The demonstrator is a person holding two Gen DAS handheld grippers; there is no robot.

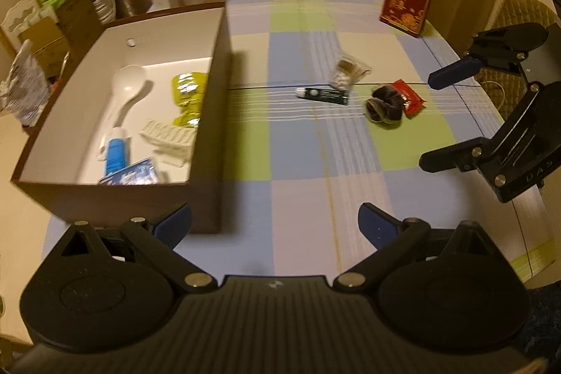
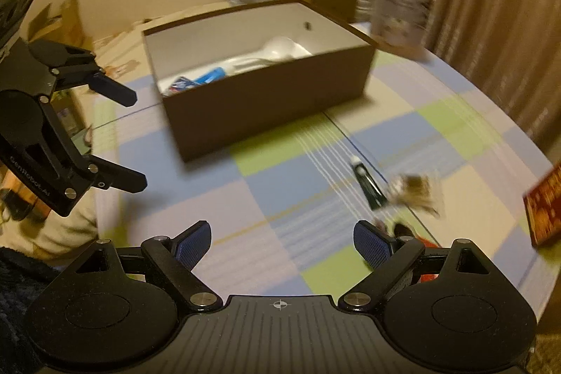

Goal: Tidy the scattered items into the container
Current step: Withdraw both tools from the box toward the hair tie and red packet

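Both your tools sit empty w/ fingers spread wide: left tool (image 1: 275, 226) just beside the brown box (image 1: 207, 163) near corner, right tool (image 2: 282, 242) over bare checked cloth on the counter (image 1: 298, 163). Box holds a white spoon (image 1: 128, 86), blue tube (image 1: 115, 155), yellow packet (image 1: 189, 93), white comb-like piece (image 1: 168, 135). On the cloth, apart from the box: dark green tube (image 1: 322, 94), clear bag (image 1: 347, 72), dark scrunchie (image 1: 384, 104) touching a red sachet (image 1: 410, 97).
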